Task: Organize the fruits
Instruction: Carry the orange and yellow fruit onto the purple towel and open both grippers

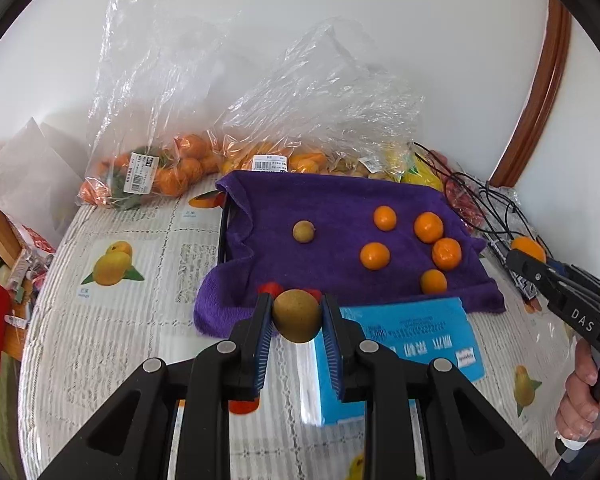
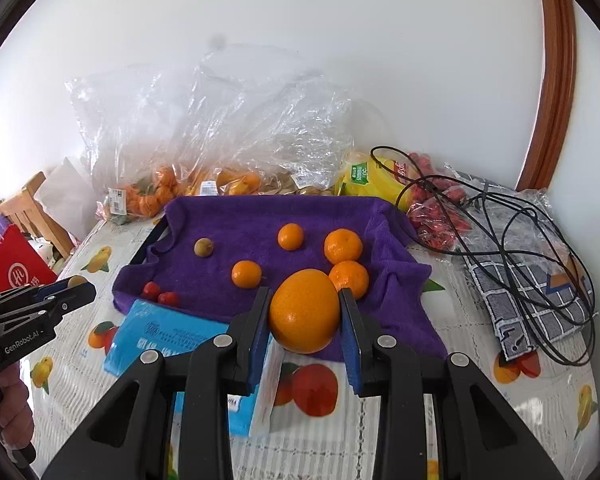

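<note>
Two grippers, both loaded: left gripper (image 1: 297,316) pinches a brownish-green fruit (image 1: 297,315), right gripper (image 2: 305,312) pinches a big orange (image 2: 304,311), both above the near edge of the purple towel (image 2: 252,220). Ahead of them the towel's middle is bare; small oranges (image 1: 375,256) cluster right, one brown fruit (image 1: 303,231) left. Blue packet (image 1: 412,328) lies just under the fingers. Only the right view shows the cable tangle (image 2: 512,216) far right; only the left shows the white paper (image 1: 32,168).

1. Bright, even daylight; the wall (image 1: 380,20) looks washed out.
2. Glare on the plastic bags (image 2: 228,120).
3. Shadows are soft and faint.
4. Strong fisheye bending; black vignette at corners.
5. Focus mostly sharp.
</note>
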A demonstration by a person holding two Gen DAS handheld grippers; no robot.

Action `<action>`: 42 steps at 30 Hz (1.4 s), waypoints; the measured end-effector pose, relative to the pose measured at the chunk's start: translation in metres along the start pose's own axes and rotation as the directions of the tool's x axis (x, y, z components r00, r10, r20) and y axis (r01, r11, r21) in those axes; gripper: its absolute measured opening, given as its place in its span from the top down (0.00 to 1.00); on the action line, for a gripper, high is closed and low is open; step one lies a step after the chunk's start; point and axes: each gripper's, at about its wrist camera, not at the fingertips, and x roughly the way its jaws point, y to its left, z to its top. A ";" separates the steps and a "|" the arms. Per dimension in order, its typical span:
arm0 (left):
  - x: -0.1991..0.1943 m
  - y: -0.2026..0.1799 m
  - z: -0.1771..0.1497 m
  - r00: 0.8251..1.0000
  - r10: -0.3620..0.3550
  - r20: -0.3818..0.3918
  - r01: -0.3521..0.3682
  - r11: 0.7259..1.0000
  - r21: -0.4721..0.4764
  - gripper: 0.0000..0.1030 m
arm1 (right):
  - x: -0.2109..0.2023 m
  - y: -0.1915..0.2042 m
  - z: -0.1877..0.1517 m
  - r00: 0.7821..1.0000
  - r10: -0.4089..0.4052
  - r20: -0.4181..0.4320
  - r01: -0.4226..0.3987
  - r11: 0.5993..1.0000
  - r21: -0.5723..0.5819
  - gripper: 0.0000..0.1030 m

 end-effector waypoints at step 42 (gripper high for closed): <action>0.085 0.010 0.022 0.997 -0.044 -0.062 0.041 0.998 -0.048 0.77 | 0.117 -0.012 -0.002 0.981 0.096 -0.169 -0.090 0.995 0.046 0.68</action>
